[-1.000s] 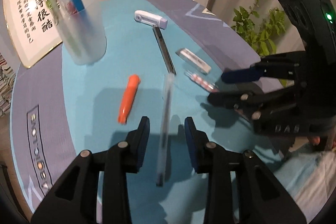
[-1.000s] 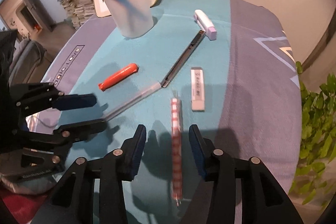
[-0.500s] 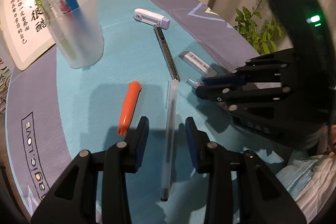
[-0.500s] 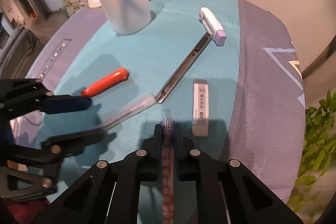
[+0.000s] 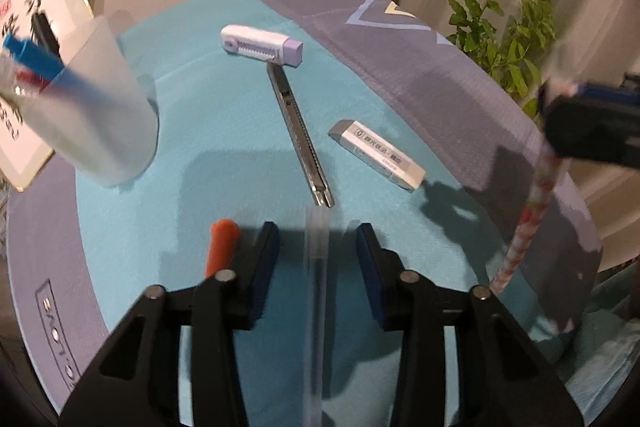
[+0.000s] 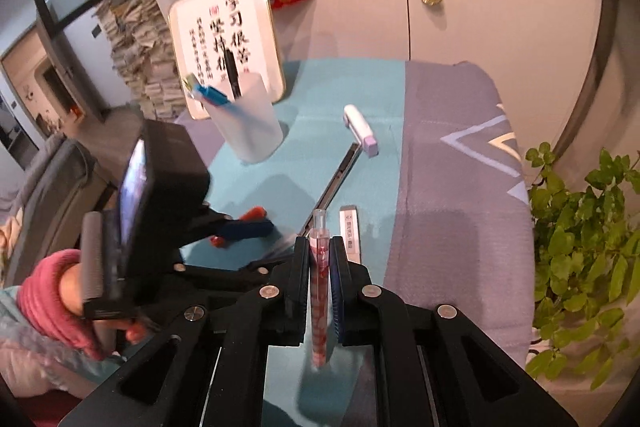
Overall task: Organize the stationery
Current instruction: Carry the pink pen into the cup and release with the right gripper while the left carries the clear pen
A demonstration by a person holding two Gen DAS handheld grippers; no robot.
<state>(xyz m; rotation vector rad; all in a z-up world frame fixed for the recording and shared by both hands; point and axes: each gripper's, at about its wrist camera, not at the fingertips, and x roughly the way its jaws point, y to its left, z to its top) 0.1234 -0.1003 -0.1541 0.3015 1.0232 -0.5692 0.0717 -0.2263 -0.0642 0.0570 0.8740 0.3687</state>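
Note:
My right gripper (image 6: 319, 251) is shut on a red-patterned pen (image 6: 319, 291) and holds it lifted above the table; the pen hangs at the right of the left wrist view (image 5: 528, 215). My left gripper (image 5: 318, 247) is open, low over a clear pen (image 5: 316, 267) that lies between its fingers. An orange marker (image 5: 221, 243) lies just left of it. A frosted pen cup (image 5: 96, 119) with several pens stands at the left; it also shows in the right wrist view (image 6: 250, 123).
A utility knife (image 5: 300, 135), a white and purple stapler-like tool (image 5: 262, 45) and a white eraser (image 5: 376, 155) lie on the teal cloth. A framed calligraphy board (image 6: 226, 39) leans behind the cup. A green plant (image 6: 584, 247) stands right of the table.
My right gripper closed on the red-patterned pen and lifted it off the table. My left gripper moved forward and lower over the clear pen, still open.

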